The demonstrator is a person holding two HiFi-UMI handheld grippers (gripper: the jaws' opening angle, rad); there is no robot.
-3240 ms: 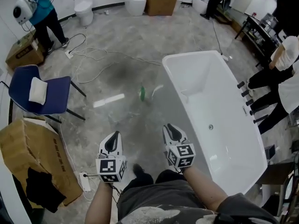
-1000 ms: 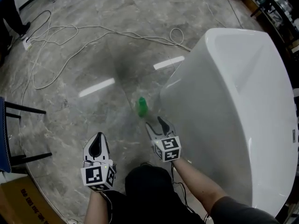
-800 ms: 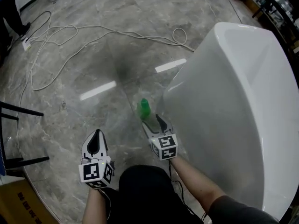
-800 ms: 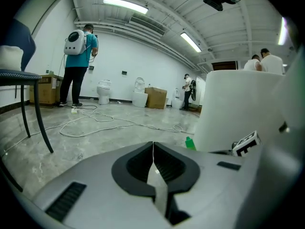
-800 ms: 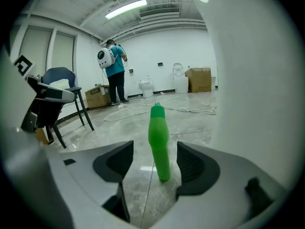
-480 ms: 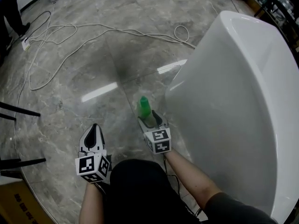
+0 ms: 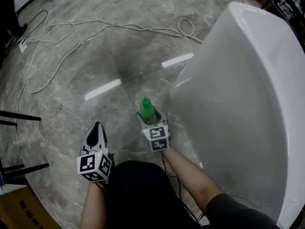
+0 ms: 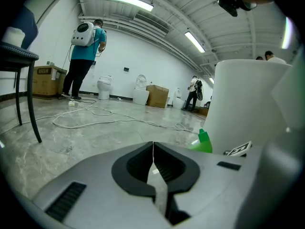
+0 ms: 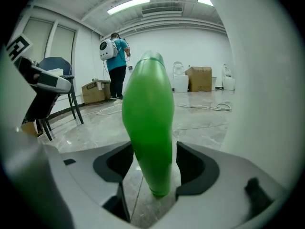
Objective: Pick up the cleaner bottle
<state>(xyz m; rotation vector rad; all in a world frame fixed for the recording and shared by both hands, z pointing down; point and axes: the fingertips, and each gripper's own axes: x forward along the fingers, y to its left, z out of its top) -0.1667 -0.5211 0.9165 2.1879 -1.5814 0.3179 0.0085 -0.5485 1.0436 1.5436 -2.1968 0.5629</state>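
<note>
The green cleaner bottle (image 7: 147, 108) stands upright on the grey stone floor, close to the white bathtub's outer wall (image 7: 238, 104). My right gripper (image 7: 150, 115) is down at floor level and open, one jaw on each side of the bottle's lower body (image 9: 147, 123). In the right gripper view the pads (image 9: 198, 166) sit very near the bottle without squeezing it. My left gripper (image 7: 96, 126) hovers low over bare floor to the bottle's left, its jaws shut and holding nothing (image 8: 153, 149). The left gripper view catches the bottle's top (image 8: 204, 142) at the right.
The bathtub fills the right side. White cables (image 7: 71, 25) loop over the floor farther ahead. Dark chair legs (image 7: 19, 116) and a cardboard box corner (image 7: 19, 209) are at the left. People stand far off by toilets and boxes (image 8: 83, 56).
Both grippers have come down toward the floor and forward. The right gripper's jaws spread wider and slid around the green bottle, which was ahead of them a second ago.
</note>
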